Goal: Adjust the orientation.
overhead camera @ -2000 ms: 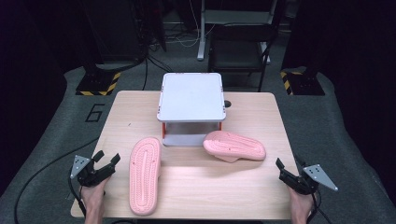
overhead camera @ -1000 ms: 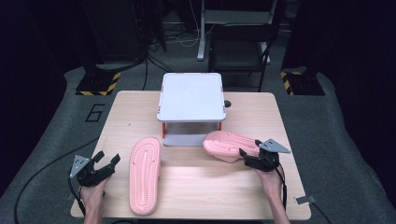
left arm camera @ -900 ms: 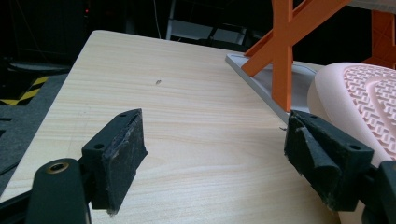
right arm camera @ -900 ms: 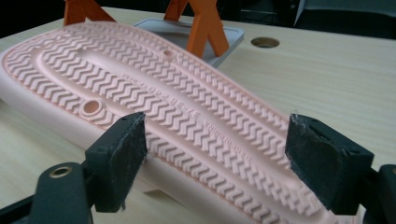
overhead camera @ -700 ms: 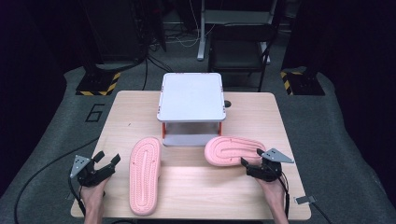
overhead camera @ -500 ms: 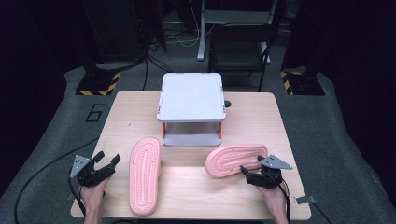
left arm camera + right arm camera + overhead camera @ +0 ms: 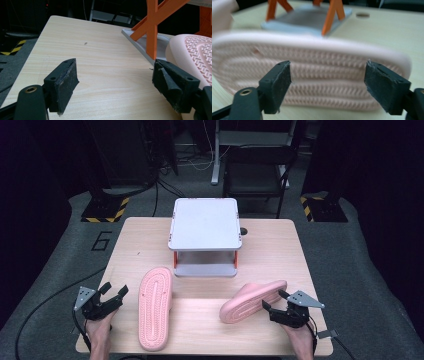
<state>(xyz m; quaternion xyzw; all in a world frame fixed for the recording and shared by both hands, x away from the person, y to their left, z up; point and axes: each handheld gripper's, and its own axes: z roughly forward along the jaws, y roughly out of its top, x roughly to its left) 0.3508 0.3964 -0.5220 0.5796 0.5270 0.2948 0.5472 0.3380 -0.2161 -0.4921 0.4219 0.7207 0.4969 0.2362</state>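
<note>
Behind tilted slipper (image 7: 252, 301): grey stand (image 7: 205, 236); second slipper (image 7: 154, 307) left

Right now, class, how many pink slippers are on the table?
2. One slipper lies sole-up at the table's front left, near the left gripper. The other slipper is tipped on its side at front right, just ahead of the right gripper.
</note>
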